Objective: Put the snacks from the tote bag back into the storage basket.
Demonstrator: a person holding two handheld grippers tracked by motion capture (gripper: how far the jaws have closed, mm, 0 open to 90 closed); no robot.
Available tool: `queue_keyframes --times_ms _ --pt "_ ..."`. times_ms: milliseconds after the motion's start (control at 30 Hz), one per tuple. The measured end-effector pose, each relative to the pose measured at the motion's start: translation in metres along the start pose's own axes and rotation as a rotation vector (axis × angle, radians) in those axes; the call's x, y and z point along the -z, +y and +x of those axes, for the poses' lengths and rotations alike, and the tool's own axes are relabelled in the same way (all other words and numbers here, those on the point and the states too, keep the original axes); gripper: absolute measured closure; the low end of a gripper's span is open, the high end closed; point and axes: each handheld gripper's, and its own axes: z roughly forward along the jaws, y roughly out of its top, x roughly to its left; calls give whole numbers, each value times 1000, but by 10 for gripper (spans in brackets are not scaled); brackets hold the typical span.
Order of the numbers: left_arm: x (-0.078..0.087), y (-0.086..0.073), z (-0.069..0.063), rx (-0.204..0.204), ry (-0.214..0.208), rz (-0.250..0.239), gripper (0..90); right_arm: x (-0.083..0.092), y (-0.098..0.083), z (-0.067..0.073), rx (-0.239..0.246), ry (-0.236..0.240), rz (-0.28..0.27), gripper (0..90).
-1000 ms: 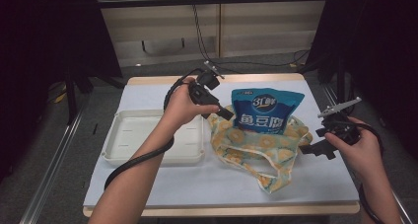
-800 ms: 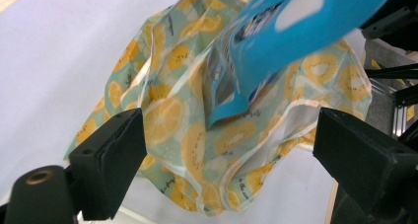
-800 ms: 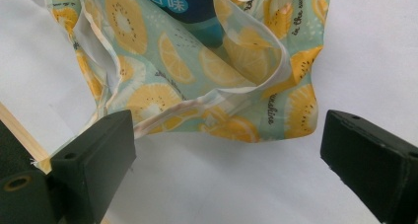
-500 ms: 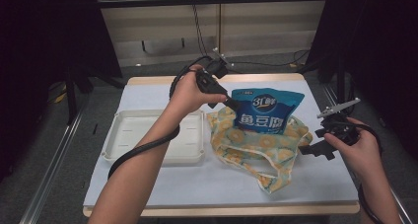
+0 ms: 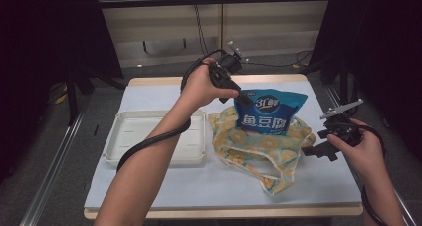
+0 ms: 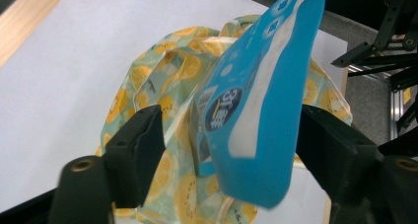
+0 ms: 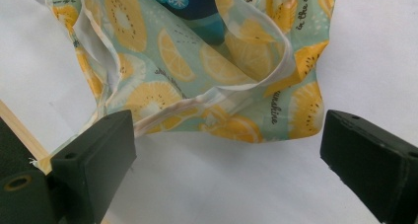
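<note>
Blue packet [image 5: 271, 112] upright in fruit-print bag [image 5: 259, 146] | left hand-held gripper [image 5: 242, 97] closing around packet, ungripped | right hand-held gripper [image 5: 318, 150] released, table edge

A lemon-print cloth bag [image 7: 197, 76] is seen lying on the white tabletop [image 7: 246, 184], a blue packet [image 7: 182, 2] inside it. The right gripper [image 7: 226, 155] is held open, fingers [image 7: 98, 145] wide apart, nothing gripped.

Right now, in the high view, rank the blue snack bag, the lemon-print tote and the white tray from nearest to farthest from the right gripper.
From the right gripper:
1. lemon-print tote, just to its left, mid-table.
2. blue snack bag, standing in the tote, farther back.
3. white tray, far across on the table's left side.
</note>
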Motion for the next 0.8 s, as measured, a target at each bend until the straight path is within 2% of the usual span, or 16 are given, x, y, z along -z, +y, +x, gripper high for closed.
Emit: queue_keyframes --times_ms 67,300,367,500,600,800 --pt "-2 3 0 -20 -7 3 321 0 0 0 -2 2 1 63" --pt "-10 14 -4 -42 -8 3 461 -1 1 2 0 0 2 64" --pt "-13 16 -5 -55 -11 19 477 -1 1 2 1 3 5 64" --pt "-18 21 -8 -83 -25 52 620 0 0 1 3 0 0 64" --pt "-22 24 -9 -89 -43 66 644 -1 0 1 3 -1 0 64" --pt "-31 29 -10 -110 -46 96 726 -1 -1 0 4 4 4 65"
